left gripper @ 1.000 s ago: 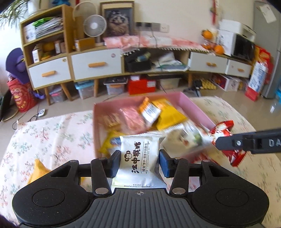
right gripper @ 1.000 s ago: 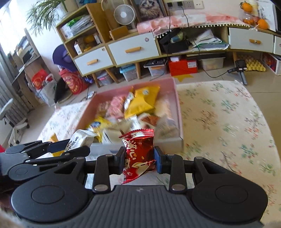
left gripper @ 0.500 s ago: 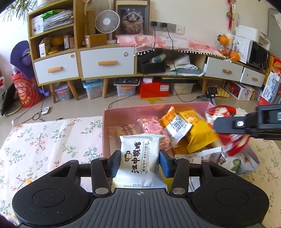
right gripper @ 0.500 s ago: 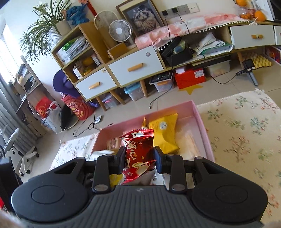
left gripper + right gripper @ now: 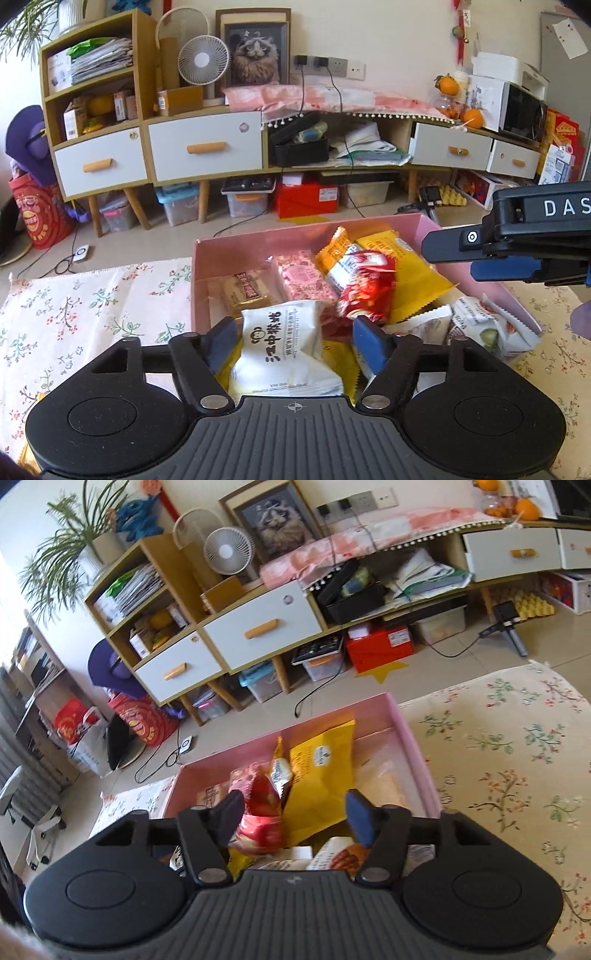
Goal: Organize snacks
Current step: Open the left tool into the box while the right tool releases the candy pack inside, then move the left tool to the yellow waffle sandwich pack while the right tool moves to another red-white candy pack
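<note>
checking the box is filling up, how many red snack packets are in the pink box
1: the red packet lies mid-box in the pink box, on the orange and yellow packs, right of the pink-patterned packet. Others may be buried under the pile.

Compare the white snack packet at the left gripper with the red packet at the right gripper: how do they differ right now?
Colour: the white packet has black characters; the red packet is glossy red with white print.
Pose: the white packet stands fairly upright, face to the left wrist camera; the red packet is tilted and motion-blurred.
Shared: both are over the pink box, and the left gripper and right gripper have just been opening, pads clear of both.
</note>
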{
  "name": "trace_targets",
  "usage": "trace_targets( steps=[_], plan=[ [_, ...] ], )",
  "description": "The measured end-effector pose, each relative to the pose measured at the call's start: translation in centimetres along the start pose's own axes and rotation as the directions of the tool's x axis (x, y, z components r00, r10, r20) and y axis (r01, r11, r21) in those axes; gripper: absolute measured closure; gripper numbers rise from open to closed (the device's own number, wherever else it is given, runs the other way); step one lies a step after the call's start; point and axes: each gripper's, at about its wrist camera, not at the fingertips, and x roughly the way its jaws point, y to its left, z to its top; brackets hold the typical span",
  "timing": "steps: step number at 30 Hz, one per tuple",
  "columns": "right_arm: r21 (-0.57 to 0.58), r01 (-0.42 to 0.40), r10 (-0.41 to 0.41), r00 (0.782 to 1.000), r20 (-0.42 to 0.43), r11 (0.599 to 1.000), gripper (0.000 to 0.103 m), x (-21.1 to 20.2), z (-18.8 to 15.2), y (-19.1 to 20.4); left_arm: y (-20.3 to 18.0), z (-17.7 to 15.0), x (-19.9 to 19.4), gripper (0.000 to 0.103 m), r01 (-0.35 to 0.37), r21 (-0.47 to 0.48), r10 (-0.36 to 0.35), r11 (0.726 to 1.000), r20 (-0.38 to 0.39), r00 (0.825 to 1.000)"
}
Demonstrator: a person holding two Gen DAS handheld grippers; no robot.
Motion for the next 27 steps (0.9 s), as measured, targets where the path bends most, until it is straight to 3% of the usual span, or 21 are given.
trace_targets(
  steps=[3, 8, 14, 27],
  plan=[
    [0.005, 0.007, -0.007, 1.000, 0.008, 1.000, 0.033, -0.6, 0.1, -0.1, -0.4, 0.2, -0.5, 0.017, 0.005, 0.000, -0.005, 1.000, -0.001, 1.000],
    [-0.008, 0.024, -0.024, 1.000, 0.020, 1.000, 0.015, -2.1, 0.3, -0.1, -1.0, 0.4, -1.8, 0.010, 0.011, 0.002, -0.011, 1.000, -0.008, 1.000],
    [-0.023, 0.076, -0.076, 0.997, 0.020, 0.997, 0.003, -3.6, 0.0, -0.4, -1.5, 0.1, -3.7, 0.006, -0.005, 0.007, 0.005, 1.000, -0.031, 1.000],
    [-0.046, 0.183, -0.184, 0.983, -0.018, 0.982, 0.000, -6.9, -2.6, -1.6, -2.5, -3.1, -8.4, 0.002, -0.052, 0.027, 0.054, 0.998, -0.121, 0.991]
  ],
)
